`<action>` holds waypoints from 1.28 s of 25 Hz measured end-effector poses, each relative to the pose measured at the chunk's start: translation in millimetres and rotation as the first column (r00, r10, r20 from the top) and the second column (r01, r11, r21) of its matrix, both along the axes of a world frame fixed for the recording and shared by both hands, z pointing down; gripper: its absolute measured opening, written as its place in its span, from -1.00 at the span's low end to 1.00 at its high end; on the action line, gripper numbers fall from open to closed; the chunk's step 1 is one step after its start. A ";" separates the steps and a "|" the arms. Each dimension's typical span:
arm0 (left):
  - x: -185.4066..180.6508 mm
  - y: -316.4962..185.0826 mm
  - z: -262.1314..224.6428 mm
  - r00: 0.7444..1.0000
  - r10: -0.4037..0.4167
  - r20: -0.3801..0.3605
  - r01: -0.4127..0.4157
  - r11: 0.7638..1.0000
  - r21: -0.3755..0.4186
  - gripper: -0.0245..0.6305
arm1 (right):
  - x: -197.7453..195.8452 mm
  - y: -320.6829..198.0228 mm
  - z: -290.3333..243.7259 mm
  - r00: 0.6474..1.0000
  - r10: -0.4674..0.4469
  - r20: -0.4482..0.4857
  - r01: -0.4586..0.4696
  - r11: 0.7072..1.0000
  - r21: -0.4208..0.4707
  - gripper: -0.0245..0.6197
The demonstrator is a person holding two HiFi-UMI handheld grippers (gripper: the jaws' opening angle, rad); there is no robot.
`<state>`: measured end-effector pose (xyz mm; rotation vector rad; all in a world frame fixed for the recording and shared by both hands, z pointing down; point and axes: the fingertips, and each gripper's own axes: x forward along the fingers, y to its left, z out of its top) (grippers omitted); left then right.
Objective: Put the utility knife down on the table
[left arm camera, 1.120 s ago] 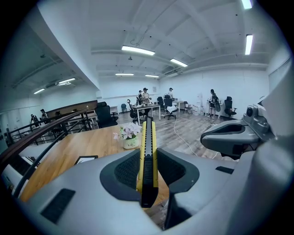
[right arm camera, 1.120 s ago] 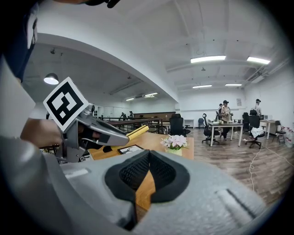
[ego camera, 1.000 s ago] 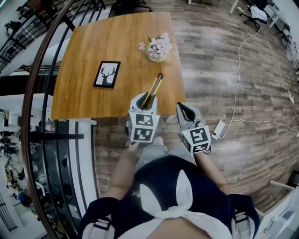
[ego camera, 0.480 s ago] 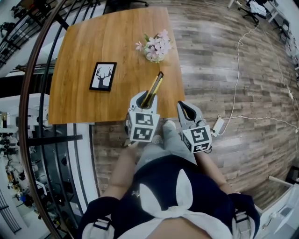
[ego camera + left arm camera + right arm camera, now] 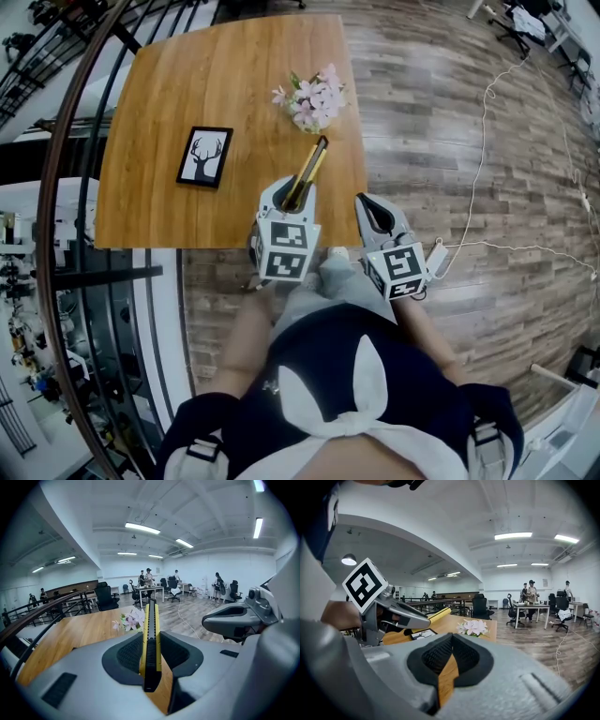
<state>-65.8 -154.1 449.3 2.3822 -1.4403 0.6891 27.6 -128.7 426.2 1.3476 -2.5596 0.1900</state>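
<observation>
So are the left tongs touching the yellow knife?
Touching. The left gripper view shows the knife clamped in the left tongs: both dark pads press against its sides, with no gap showing.

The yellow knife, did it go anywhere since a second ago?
Yes. Both grippers moved forward, so the utility knife in the left gripper now reaches further over the table, with its tip nearer the flowers. The right gripper came along, just off the table's corner. Nothing was let go: the left jaws still clamp the knife, and the right jaws stay shut and empty. The flowers and deer picture haven't moved.
</observation>
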 end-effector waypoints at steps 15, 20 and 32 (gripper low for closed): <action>11.6 -9.2 -1.9 1.000 0.010 0.027 -0.010 1.000 0.011 -0.54 | 4.3 -15.8 6.7 1.000 -0.021 0.015 0.021 1.000 -0.015 -0.93; 15.3 -7.5 4.9 0.999 0.022 0.027 -0.022 1.000 0.000 -0.54 | 5.5 -15.1 9.8 1.000 -0.015 0.017 0.016 1.000 -0.018 -0.93; 23.6 -11.5 24.7 0.999 0.038 0.028 -0.037 0.999 -0.038 -0.54 | 9.6 -16.8 18.2 1.000 -0.011 0.019 0.012 0.999 -0.042 -0.93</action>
